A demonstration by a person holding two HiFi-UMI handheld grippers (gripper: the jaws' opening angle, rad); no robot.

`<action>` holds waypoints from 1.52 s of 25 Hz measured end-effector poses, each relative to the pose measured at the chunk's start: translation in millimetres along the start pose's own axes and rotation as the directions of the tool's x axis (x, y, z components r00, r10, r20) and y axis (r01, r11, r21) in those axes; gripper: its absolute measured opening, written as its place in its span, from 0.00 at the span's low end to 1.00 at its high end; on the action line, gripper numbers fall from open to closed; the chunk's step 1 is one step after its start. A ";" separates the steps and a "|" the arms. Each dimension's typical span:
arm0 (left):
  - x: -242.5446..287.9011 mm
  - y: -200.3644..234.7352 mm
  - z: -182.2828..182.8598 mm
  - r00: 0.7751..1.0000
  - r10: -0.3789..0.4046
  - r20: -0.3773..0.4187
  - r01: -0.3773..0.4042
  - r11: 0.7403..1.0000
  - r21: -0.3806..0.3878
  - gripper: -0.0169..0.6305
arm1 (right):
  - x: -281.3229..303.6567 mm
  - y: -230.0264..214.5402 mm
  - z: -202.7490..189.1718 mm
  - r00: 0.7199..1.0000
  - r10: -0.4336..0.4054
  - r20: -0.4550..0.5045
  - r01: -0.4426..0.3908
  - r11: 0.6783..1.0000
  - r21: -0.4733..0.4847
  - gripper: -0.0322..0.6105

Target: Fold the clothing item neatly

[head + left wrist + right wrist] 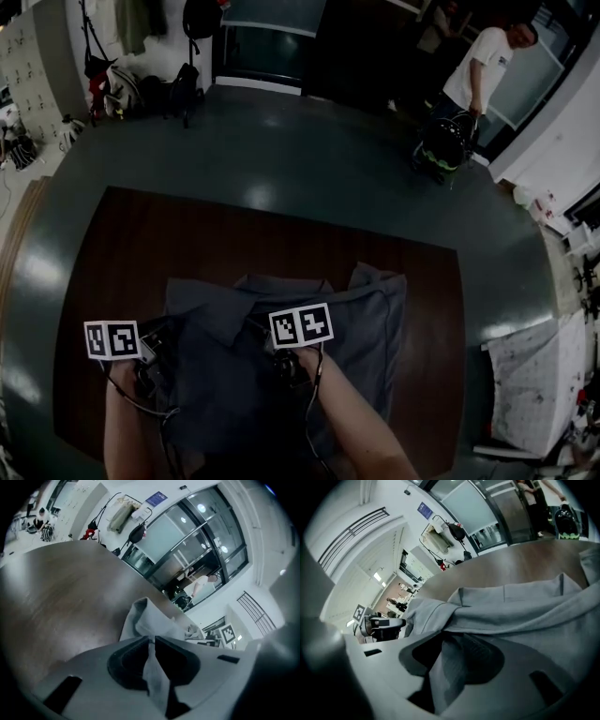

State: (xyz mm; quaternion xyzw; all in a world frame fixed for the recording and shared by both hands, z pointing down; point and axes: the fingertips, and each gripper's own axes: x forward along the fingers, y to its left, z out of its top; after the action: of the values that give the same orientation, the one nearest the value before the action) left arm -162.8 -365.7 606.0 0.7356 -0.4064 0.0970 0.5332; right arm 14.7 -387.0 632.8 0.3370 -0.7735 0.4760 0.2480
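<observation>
My left gripper (151,644) is nearly shut, its jaws pinching a thin single fold of the garment (361,309). My right gripper (450,644) stands wider, because it is clamped on a thicker bunch of the same cloth that fills the gap between its jaws.

The garment is grey-blue and lies rumpled on the near half of the table (187,234), close in front of me. Its left part is humped up over itself and its right part lies flatter. I hold it at two places: the left gripper at the near left edge, the right gripper toward the near middle. I judge this pairing is meant to keep a straight line of cloth between the two grips, so that one section can be lifted and laid over evenly instead of dragging in a heap. The thin pinch on the left suits an edge, and the fuller bite on the right suits a spot where layers already overlap.

The far half of the dark brown table is bare, which leaves room to spread or carry the cloth away from me. Beyond the table is grey-green floor (309,141), and at the far right a person (478,70) in a white top stands well apart from the work.
</observation>
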 end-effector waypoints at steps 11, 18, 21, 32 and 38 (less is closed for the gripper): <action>55.8 -27.6 95.5 0.966 -0.240 0.099 0.245 0.968 -0.046 0.08 | -3.5 -11.4 80.2 0.979 0.030 0.202 -0.020 0.999 -0.050 0.23; 38.8 -36.8 134.7 0.985 -0.147 0.090 0.133 0.980 0.146 0.08 | -26.8 -18.8 149.3 0.905 -0.006 0.425 0.038 0.997 -0.068 0.23; 33.4 -45.3 89.8 0.984 -0.177 -0.033 0.180 0.966 0.186 0.08 | -18.7 2.0 120.6 0.965 0.032 0.260 0.011 0.986 -0.164 0.23; 68.8 -35.1 39.1 0.964 -0.240 -0.116 0.243 0.970 0.009 0.08 | 38.4 26.3 33.1 0.996 0.029 -0.089 -0.047 0.976 -0.211 0.24; 90.2 -25.0 98.0 0.987 -0.134 -0.086 0.142 0.985 0.099 0.08 | 27.5 37.4 58.3 0.970 0.133 -0.205 -0.166 0.974 -0.156 0.24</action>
State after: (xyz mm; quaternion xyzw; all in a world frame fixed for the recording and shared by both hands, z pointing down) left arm -115.1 -492.4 599.9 0.7846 -0.3274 0.1099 0.5150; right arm -35.1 -435.6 606.1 0.2071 -0.8073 0.4552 0.3132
